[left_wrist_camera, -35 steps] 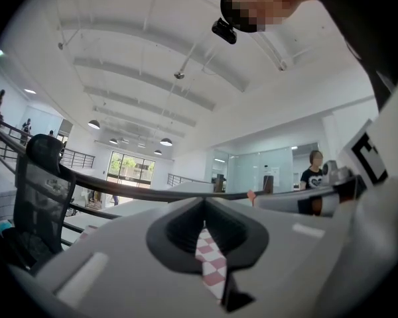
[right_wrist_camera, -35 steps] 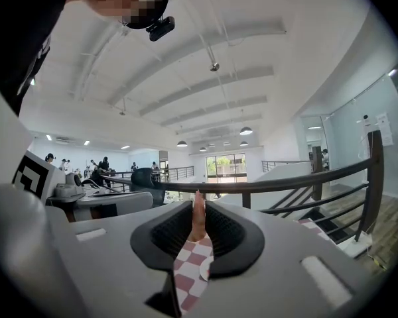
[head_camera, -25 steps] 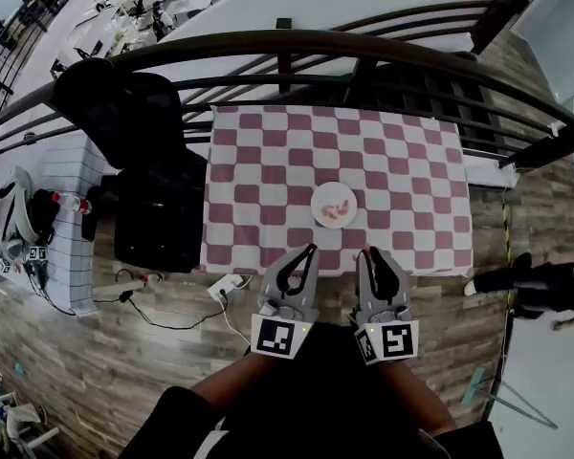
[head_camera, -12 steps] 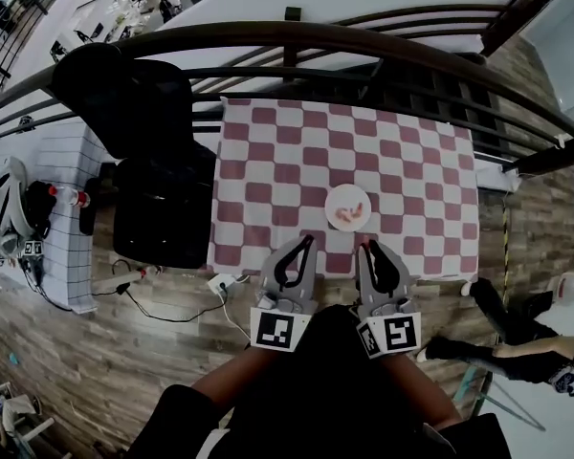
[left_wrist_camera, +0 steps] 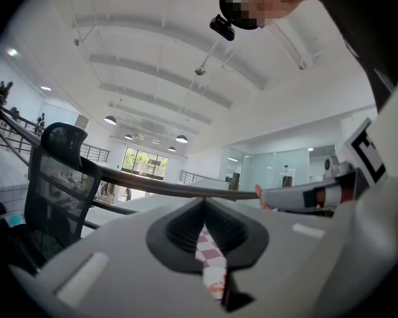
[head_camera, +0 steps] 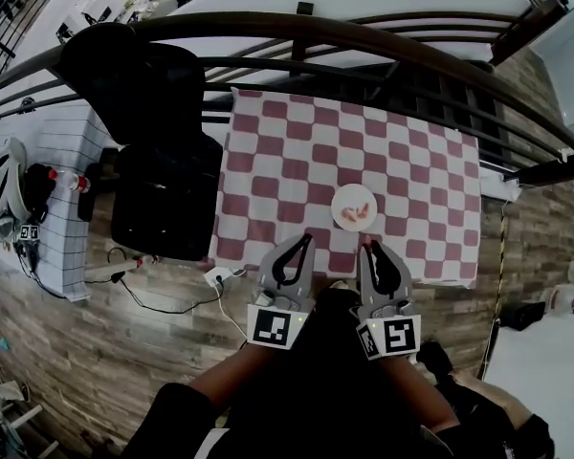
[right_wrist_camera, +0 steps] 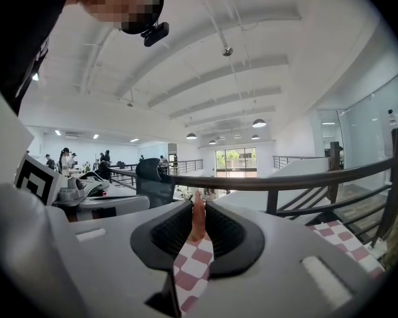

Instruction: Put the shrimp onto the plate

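Shrimp (right_wrist_camera: 198, 218) is pinched upright at the tips of the right tongs (head_camera: 367, 247), at the near edge of the worktop (head_camera: 297, 161) with its red-and-white checked cloth. The white plate (head_camera: 335, 208) lies just beyond those tips and already holds other pink pieces (head_camera: 357, 212). The left tongs (head_camera: 307, 241) hang beside them, jaws together on nothing. A black office chair (head_camera: 143, 94) stands left of the worktop, a dark railing (head_camera: 364, 41) curves past its far side, and a power strip (head_camera: 215, 276) lies on the wooden floor. Each marker cube bears a black-and-white square pattern.
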Demonstrator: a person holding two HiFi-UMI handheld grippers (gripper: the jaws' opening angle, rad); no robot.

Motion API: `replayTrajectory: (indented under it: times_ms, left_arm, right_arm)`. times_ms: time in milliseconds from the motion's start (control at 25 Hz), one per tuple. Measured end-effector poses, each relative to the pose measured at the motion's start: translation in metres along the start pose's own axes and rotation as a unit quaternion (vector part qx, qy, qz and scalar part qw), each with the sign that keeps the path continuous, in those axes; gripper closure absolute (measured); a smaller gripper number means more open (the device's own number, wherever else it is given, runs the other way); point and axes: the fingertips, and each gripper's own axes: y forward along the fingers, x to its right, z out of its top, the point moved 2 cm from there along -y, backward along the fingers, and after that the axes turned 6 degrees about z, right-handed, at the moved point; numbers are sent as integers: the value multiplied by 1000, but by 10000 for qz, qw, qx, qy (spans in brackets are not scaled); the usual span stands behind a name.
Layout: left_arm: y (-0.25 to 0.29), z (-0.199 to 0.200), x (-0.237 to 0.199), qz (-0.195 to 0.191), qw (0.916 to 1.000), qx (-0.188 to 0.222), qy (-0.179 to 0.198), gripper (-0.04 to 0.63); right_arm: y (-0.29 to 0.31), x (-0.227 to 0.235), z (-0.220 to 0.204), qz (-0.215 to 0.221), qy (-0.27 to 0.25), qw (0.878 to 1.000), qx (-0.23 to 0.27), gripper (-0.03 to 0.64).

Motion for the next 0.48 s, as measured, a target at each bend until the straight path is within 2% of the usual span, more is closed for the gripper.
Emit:
replayTrajectory:
  times_ms: [480]
  left_arm:
    - [-10,-2,-10,213,9998,23,-24,588]
  right_arm:
    - [11,-6,10,189,-139,9997,44,557]
